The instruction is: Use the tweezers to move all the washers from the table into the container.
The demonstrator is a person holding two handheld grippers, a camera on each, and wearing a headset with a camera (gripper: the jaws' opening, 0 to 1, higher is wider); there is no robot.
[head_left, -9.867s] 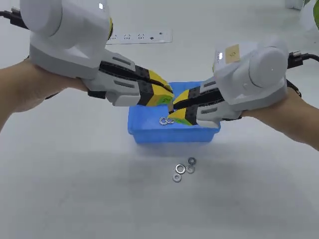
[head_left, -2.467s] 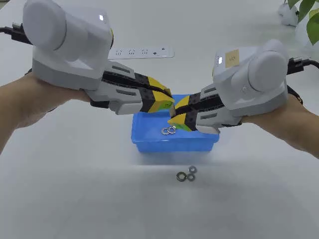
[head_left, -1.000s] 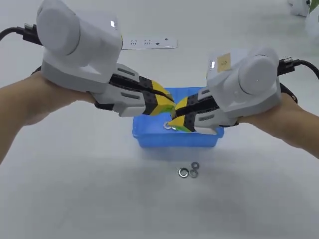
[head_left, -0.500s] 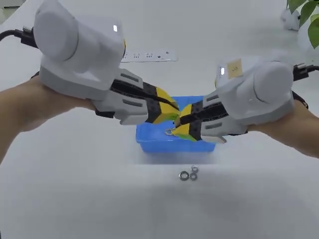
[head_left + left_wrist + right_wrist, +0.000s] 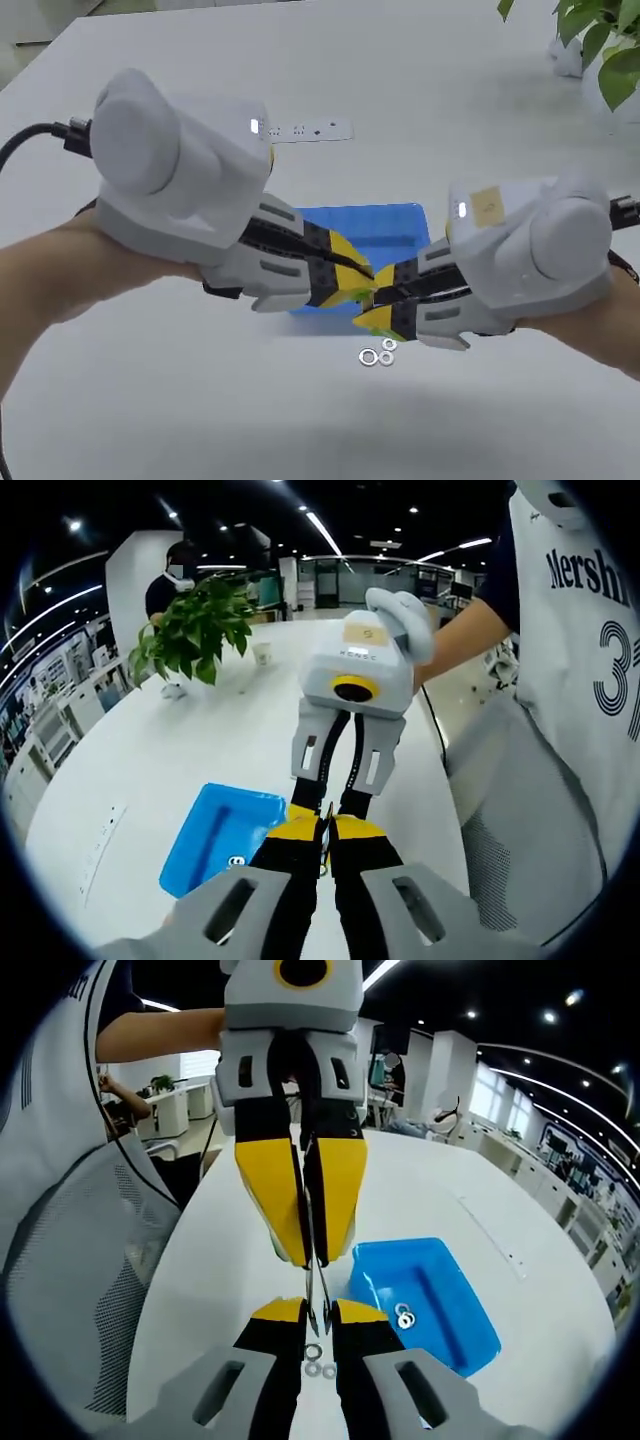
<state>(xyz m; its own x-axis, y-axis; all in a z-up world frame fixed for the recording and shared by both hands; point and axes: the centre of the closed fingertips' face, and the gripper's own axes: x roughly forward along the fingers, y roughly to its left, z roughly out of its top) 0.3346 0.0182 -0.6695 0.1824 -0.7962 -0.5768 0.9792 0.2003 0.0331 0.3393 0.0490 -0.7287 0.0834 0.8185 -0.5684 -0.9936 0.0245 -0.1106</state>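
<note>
Left gripper (image 5: 356,287) pinches the tweezers (image 5: 313,1280) tight. They run straight across, tips pointing into the right gripper (image 5: 386,312), whose jaws close narrowly on them. Three washers (image 5: 378,352) lie on the table (image 5: 200,420) just below, near the blue container (image 5: 372,222), which holds more.

Three washers (image 5: 378,353) on the table (image 5: 150,400), one container (image 5: 370,225), one tweezers (image 5: 313,1290).

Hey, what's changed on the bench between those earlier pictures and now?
The left gripper and right gripper drew back from above the blue container to its near edge, bringing the tweezers tip over the washers on the table. Those dropped from four to three. Container unmoved; tweezers still held.
</note>
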